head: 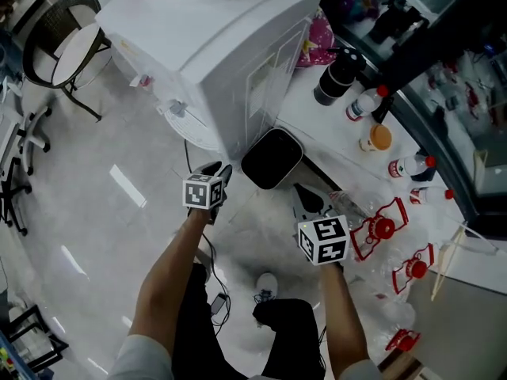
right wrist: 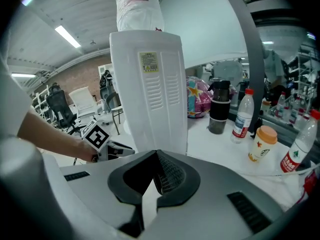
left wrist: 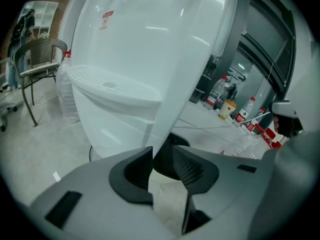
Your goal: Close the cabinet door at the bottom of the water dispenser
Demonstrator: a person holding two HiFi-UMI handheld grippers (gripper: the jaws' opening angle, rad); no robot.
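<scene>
The white water dispenser (head: 230,46) stands on the floor, with its drip tray (left wrist: 110,86) in the left gripper view and its vented back (right wrist: 150,94) in the right gripper view. My left gripper (head: 218,170) is at its lower corner. There a white panel edge (left wrist: 167,119), apparently the cabinet door, runs down between the jaws of the left gripper (left wrist: 162,156). It lies against the left finger (left wrist: 135,171), with a gap to the right pad. My right gripper (head: 310,204) hangs behind the dispenser. Its jaws (right wrist: 156,153) are shut on nothing.
A black rounded bin (head: 272,158) sits beside the dispenser's base. The white ledge (head: 317,125) carries a black flask (head: 337,76), plastic bottles (head: 364,101) and an orange-lidded cup (head: 379,138). Red-handled empty jugs (head: 380,228) lie at the right. A wicker chair (head: 67,42) stands at the far left.
</scene>
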